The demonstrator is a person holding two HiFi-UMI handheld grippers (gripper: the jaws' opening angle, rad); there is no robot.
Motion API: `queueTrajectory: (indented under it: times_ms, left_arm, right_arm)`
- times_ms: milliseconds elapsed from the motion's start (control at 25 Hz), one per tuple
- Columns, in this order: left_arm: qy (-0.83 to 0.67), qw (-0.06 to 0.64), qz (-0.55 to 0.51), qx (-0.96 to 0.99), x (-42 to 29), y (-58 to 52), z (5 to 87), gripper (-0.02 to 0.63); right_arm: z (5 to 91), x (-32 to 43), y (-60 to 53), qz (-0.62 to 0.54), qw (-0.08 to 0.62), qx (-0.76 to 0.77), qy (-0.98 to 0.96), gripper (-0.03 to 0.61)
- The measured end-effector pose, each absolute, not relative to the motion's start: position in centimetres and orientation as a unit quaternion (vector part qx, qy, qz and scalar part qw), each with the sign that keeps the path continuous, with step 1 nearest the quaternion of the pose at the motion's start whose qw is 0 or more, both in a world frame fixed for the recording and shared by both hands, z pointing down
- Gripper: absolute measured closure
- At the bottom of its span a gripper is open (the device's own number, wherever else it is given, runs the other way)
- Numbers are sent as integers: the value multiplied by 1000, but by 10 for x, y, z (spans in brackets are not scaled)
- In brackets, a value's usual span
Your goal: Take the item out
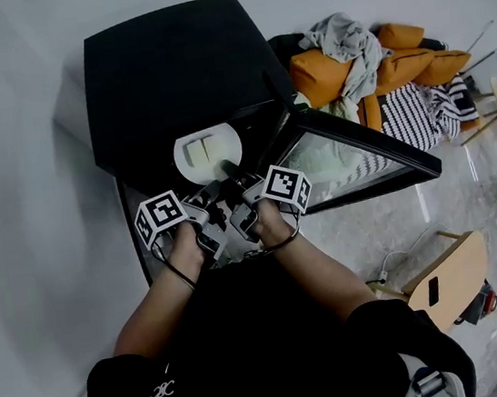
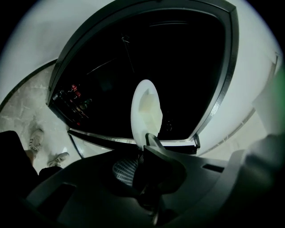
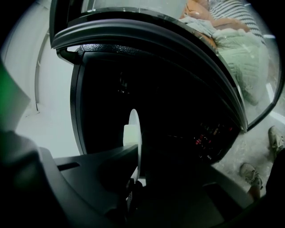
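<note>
Two grippers meet on one white plate (image 1: 227, 145) at the mouth of a black oven (image 1: 167, 76). The left gripper (image 1: 212, 192) bites the plate's near rim at about 7 o'clock, and its own view shows the jaws pressed together on that edge. The right gripper (image 1: 230, 175) takes the rim at about 5 o'clock. In its view the plate stands edge-on between the jaws, which are clamped on it. Two pale blocks (image 1: 198, 150) lie side by side on the plate, toward its 9 o'clock half. Both gripper views show the plate in front of the dark cavity; whether it rests on anything there cannot be told. The glass door (image 1: 353, 155) stands swung open at 3 o'clock of the plate. Orange cushions (image 1: 323, 72) with loose clothing lie at 2 o'clock, and a wooden chair (image 1: 448, 280) stands at 4 o'clock on the pale floor.
</note>
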State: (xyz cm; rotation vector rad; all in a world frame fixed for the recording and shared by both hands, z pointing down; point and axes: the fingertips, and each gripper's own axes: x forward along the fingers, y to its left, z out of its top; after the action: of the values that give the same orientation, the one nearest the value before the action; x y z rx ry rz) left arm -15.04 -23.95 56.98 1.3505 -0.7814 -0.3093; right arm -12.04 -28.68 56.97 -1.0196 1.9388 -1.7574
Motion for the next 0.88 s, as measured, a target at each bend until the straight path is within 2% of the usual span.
queueTrajectory:
  times_ms: [280,520,720,880]
  left_arm:
    - [-376,644,-93,659,-167,-229,550,589]
    - [-435,566,-13,700,-197,-232,555,604]
    - [-474,471,60,741,-214,-235,553,605]
    - [-473,431,76,765,-213,-238,548,605]
  right_arm:
    - [573,-110,-290,-609,156,-393,671,554]
    - [571,-108,-284,-614,166,-384,669,554]
    - [564,-99,-275,-624,183,-379,659,554]
    - [553,-96,-265,-624,193,-374,658,552]
